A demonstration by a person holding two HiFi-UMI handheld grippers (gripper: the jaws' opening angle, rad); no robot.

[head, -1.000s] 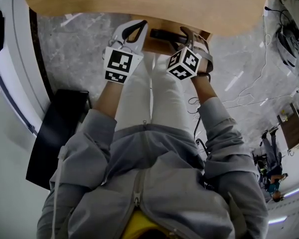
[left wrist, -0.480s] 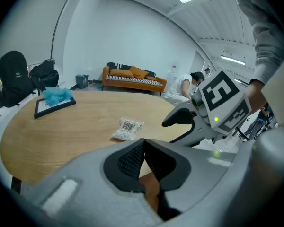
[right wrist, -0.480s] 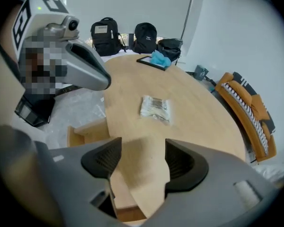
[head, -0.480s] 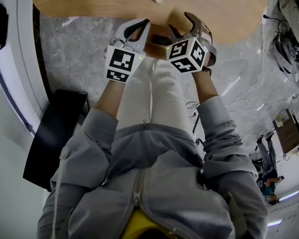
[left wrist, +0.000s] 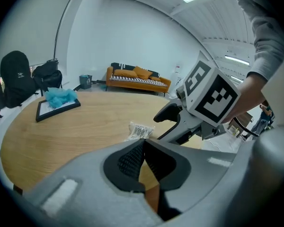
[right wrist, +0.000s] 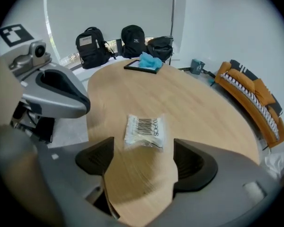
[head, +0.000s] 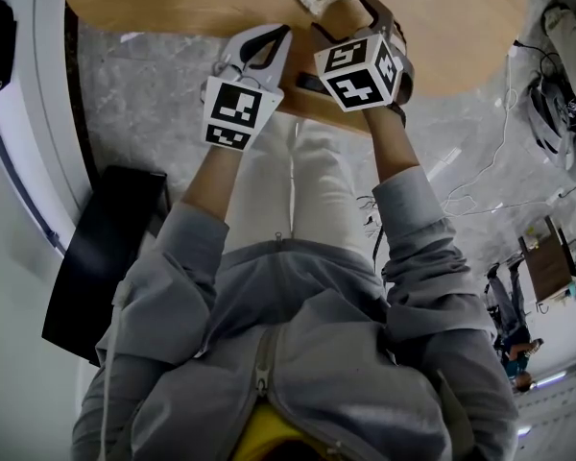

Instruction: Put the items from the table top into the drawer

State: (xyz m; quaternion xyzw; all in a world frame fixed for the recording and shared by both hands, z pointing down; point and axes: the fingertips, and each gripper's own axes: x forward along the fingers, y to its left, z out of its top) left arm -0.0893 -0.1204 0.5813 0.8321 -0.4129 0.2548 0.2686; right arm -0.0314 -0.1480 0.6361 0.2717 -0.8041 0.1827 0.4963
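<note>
**Open tongs over a packet on the desk**

Small clear plastic packet with a barcode label (right wrist: 143, 131): lies flat on the round light wooden desk (right wrist: 194, 98), towards its near edge.

Right tongs (right wrist: 144, 160): held over the near part of the desk, jaws wide apart and just now opening further. Grip nothing; packet just beyond the tips, not pressed by either pad.

Left tongs (left wrist: 143, 145): jaws closed together, pads meeting at the tips, nothing between them. Held at the near desk edge, just left of the right tongs.

On the far side of the desk: flat black tray (right wrist: 132, 66) carrying a crumpled light-blue bundle (right wrist: 150, 59), well apart from the packet.
</note>
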